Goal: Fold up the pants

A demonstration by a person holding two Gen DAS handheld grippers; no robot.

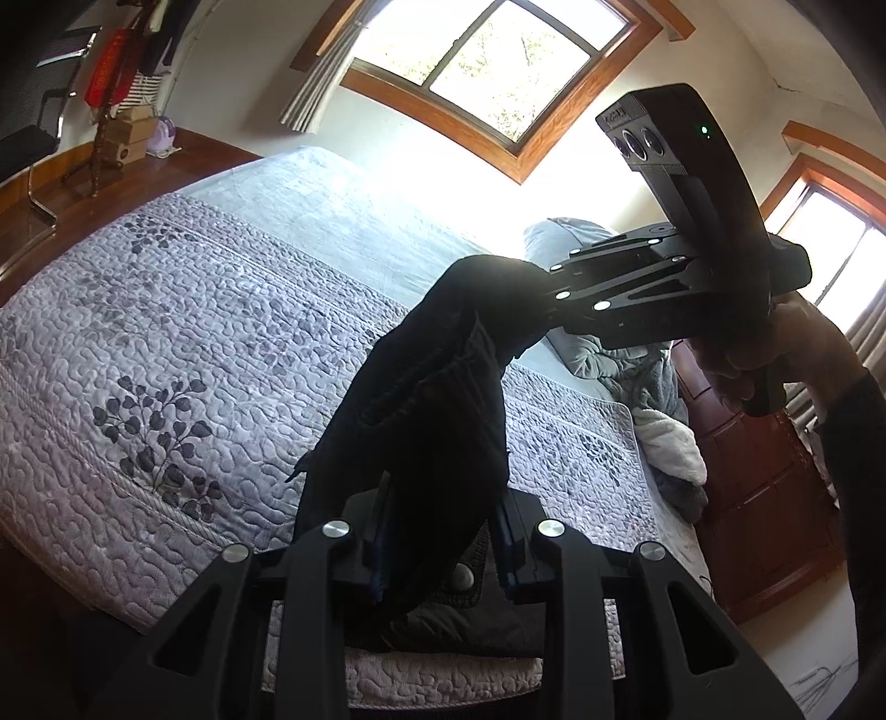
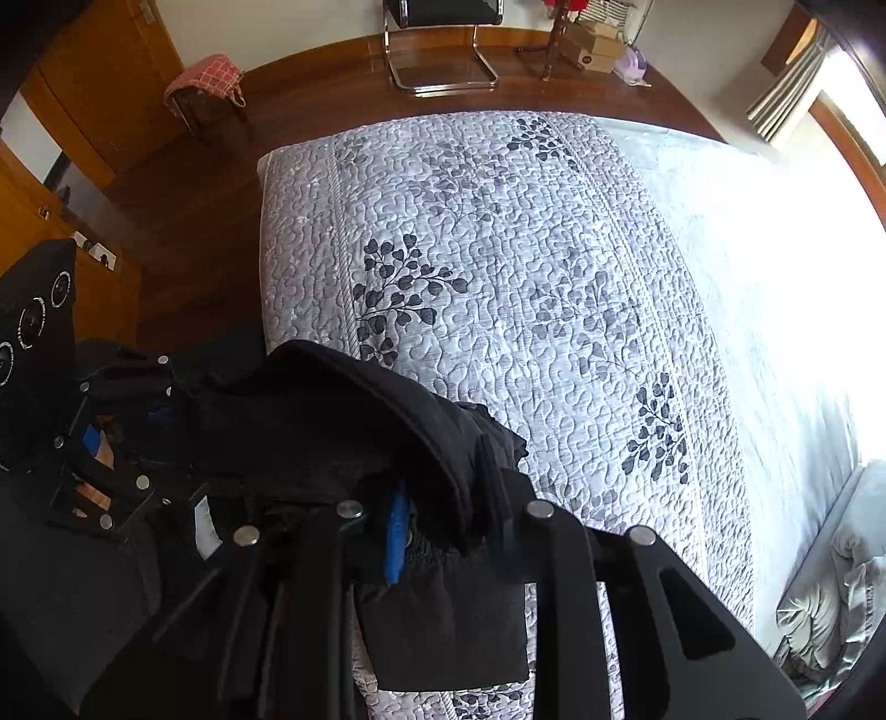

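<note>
Black pants (image 1: 426,399) hang in the air above the quilted bed, stretched between both grippers. At the bottom of the left wrist view, my left gripper (image 1: 443,531) is shut on one bunch of the cloth between its blue pads (image 1: 505,545). My right gripper (image 1: 545,302), held by a hand (image 1: 775,354), is shut on the cloth's far end. Seen from the right wrist, the right gripper (image 2: 448,526) pinches the pants (image 2: 343,410) with a blue pad (image 2: 396,531) showing. The left gripper (image 2: 166,399) holds them at the left. A lower part of the pants (image 2: 443,626) rests on the bed's near edge.
The bed (image 2: 554,277) has a grey leaf-patterned quilt. Crumpled grey and white bedding (image 1: 659,421) lies at its far side beside a wooden cabinet (image 1: 764,498). A chair (image 2: 443,50), a stool with a red checked cover (image 2: 207,77) and boxes (image 2: 595,47) stand on the wooden floor beyond.
</note>
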